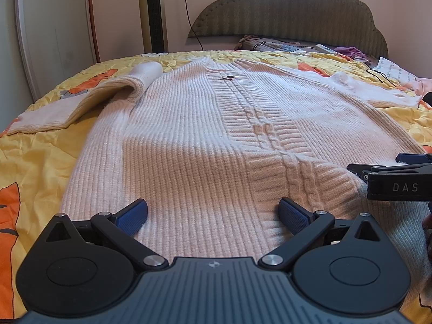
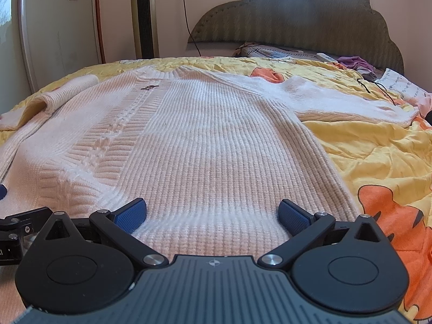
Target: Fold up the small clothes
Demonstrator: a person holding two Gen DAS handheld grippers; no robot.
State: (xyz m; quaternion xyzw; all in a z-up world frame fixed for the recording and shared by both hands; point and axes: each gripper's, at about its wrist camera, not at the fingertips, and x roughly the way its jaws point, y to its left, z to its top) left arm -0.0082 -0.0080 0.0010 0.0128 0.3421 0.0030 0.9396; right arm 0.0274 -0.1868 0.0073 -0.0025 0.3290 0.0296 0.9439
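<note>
A cream ribbed knit sweater (image 1: 205, 135) with a cable pattern down its middle lies flat, face up, on the bed, hem towards me; it also shows in the right wrist view (image 2: 210, 145). Its left sleeve (image 1: 81, 102) is bent back on itself, its right sleeve (image 2: 351, 102) stretches out to the right. My left gripper (image 1: 213, 214) is open over the hem's left half. My right gripper (image 2: 213, 214) is open over the hem's right half, and its side shows in the left wrist view (image 1: 397, 181). Neither holds anything.
A yellow and orange bedspread (image 2: 378, 156) covers the bed. A grey headboard (image 1: 297, 13) stands at the back, with pillows, a purple cloth (image 2: 353, 62) and a black cord (image 2: 378, 86) at the far right. A tower fan (image 1: 152, 13) stands by the wall.
</note>
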